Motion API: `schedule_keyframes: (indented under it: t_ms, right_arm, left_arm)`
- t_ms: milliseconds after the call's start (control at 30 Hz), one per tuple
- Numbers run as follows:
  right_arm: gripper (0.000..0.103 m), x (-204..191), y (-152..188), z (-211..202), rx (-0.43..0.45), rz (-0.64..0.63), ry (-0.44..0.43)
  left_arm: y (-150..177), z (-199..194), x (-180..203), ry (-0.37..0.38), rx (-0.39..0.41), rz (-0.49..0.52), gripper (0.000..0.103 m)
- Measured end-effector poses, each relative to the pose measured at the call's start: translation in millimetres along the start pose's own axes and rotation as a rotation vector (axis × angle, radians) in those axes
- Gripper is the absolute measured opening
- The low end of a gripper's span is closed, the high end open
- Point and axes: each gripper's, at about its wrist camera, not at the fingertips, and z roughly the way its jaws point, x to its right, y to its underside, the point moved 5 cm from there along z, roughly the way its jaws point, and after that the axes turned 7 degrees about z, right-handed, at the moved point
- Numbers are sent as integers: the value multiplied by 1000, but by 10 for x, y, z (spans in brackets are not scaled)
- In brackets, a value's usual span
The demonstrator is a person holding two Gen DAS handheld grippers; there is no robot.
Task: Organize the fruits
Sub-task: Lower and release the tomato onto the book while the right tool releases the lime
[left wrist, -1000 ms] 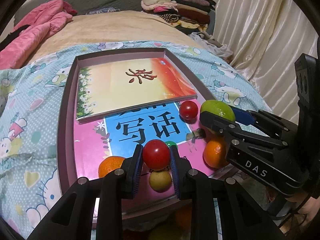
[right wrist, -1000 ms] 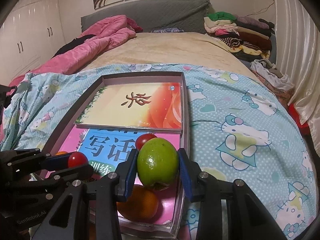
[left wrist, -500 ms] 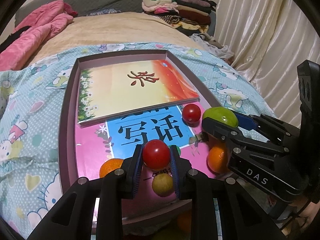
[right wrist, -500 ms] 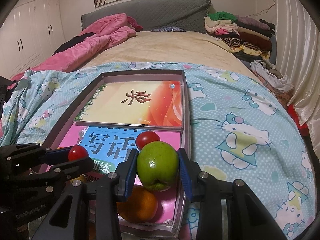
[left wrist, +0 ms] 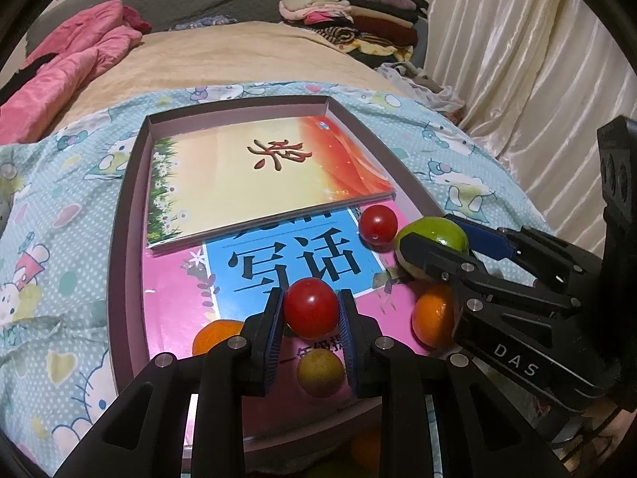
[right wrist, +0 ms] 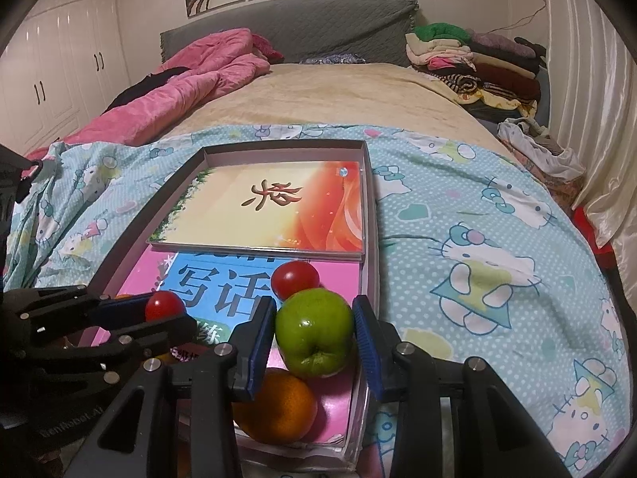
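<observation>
Left gripper [left wrist: 311, 312] clamps a tomato [left wrist: 311, 307], right gripper [right wrist: 314, 332] grips the apple [right wrist: 314, 331], above the tray [left wrist: 123, 215] holding books, oranges, another tomato.

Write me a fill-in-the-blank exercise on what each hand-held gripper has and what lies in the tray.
1. The left hand-held gripper is shut on a small ____ tomato.
2. The right hand-held gripper grips a ____ apple.
3. A loose tomato lies on the pink and blue book, just in front of the ____ book's edge.
4. Directly below the apple, an ____ sits in the tray.

Missing words: red; green; orange and yellow; orange
</observation>
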Motion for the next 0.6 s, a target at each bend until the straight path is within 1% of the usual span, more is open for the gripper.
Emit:
schedule_keyframes:
  t_ms: [100, 233, 433, 533, 600]
  right_arm:
    - [40, 0, -1, -1, -1, 0, 0]
    - [40, 13, -27, -35, 26, 5, -4]
    - [43, 52, -56, -71, 34, 26, -11]
    - [43, 57, -61, -82, 36, 28, -13]
    - [44, 57, -64, -86, 34, 27, -16]
  left_arm:
    - [0, 15, 30, -1, -8, 10, 27]
    - [1, 24, 43, 0, -10, 14, 27]
    - [4, 25, 55, 3, -12, 14, 27]
    - [4, 21, 54, 1, -11, 14, 29]
    - [3, 16, 56, 5, -8, 8, 35]
